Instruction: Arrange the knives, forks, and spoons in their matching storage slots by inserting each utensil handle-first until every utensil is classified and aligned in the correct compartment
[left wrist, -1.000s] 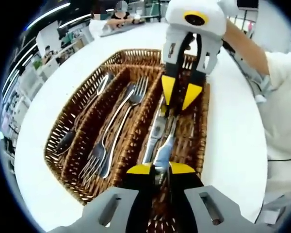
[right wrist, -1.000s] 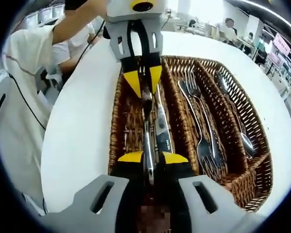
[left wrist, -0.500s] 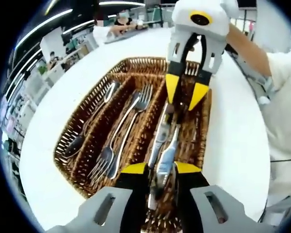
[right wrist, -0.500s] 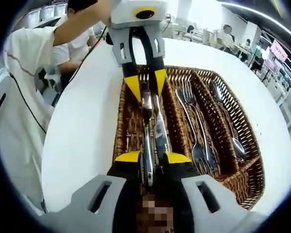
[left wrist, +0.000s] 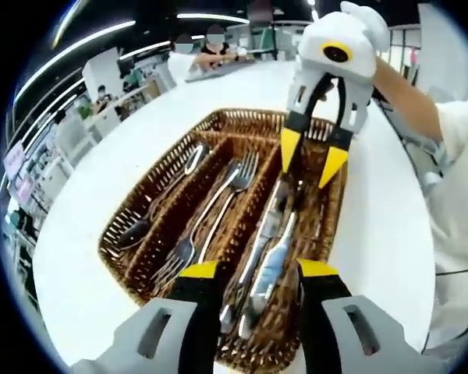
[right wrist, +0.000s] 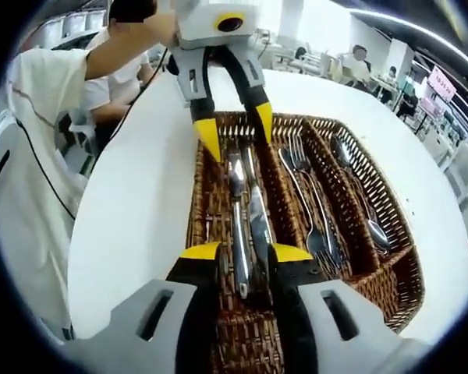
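Observation:
A wicker basket [left wrist: 137, 206] with three long compartments sits on a white table. Two knives [left wrist: 269, 248] lie side by side in its right compartment, forks [left wrist: 218, 204] in the middle one, spoons [left wrist: 157, 209] in the left one. My left gripper [left wrist: 259, 269] stands open just above the knives' near ends, holding nothing. My right gripper [left wrist: 310, 156] hangs open over their far ends. In the right gripper view the knives [right wrist: 248, 226] lie between the spread jaws of my right gripper [right wrist: 246, 252], with my left gripper [right wrist: 235, 128] open beyond them, forks [right wrist: 312, 195] and spoons [right wrist: 360, 187] to the right.
The round white table [left wrist: 86, 234] extends around the basket [right wrist: 195, 199] on all sides. A person's white sleeve [left wrist: 452, 179] is at the right of the left gripper view, and their body [right wrist: 31, 156] at the left of the right gripper view. Other people sit at far tables.
Both grippers opened and let go of the knife they held at either end; it now rests in the knife compartment. Both have drawn back and up a little.

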